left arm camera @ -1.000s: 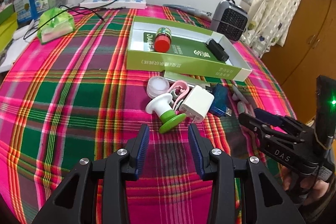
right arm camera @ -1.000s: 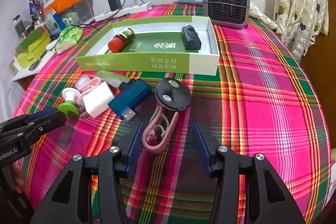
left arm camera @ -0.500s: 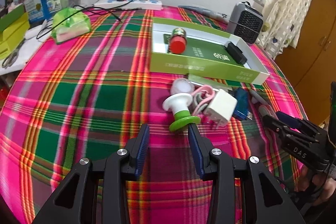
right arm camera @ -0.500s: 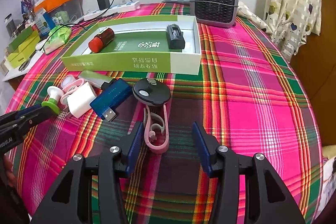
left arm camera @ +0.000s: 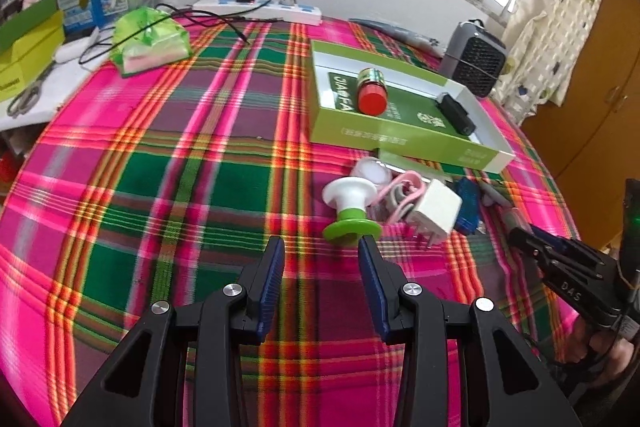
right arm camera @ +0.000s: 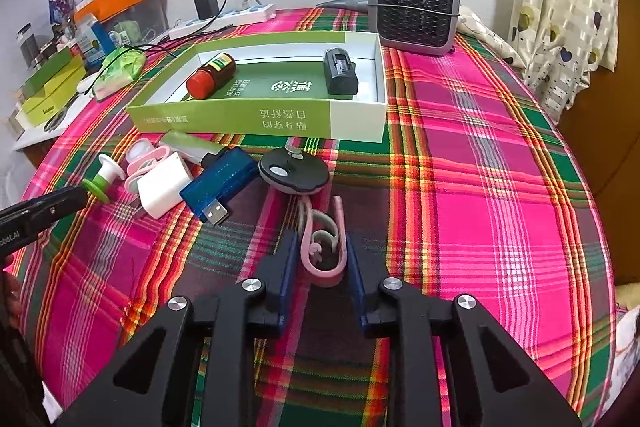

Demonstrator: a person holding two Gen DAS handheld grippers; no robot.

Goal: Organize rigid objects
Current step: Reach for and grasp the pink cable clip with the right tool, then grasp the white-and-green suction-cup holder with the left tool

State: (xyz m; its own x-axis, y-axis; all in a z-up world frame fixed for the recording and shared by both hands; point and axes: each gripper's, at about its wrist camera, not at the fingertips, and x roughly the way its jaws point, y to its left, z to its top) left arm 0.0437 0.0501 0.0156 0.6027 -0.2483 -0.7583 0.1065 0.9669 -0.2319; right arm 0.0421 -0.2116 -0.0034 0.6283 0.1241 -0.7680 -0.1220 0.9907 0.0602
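Note:
A green-and-white box (right arm camera: 280,119) holds a red-capped bottle (right arm camera: 211,75) and a black battery (right arm camera: 340,71). In front of it lie a white-and-green spool (left arm camera: 352,205), a white charger (left arm camera: 436,213), a blue USB stick (right arm camera: 219,183) and a black round fob (right arm camera: 294,171) with a pink hook strap (right arm camera: 326,247). My right gripper (right arm camera: 322,255) is open with its fingers on either side of the pink strap. My left gripper (left arm camera: 322,259) is open and empty, just short of the spool. The box also shows in the left wrist view (left arm camera: 400,135).
A grey fan heater (right arm camera: 414,11) stands behind the box. A power strip (left arm camera: 260,9) with cables, a green pouch (left arm camera: 150,41) and storage boxes (left arm camera: 28,51) sit at the back left. The plaid cloth drops off at the table's right edge (right arm camera: 592,187).
My right gripper has moved forward and narrowed, so the pink strap now lies between its fingers. My left gripper has shifted left and slightly back from the spool.

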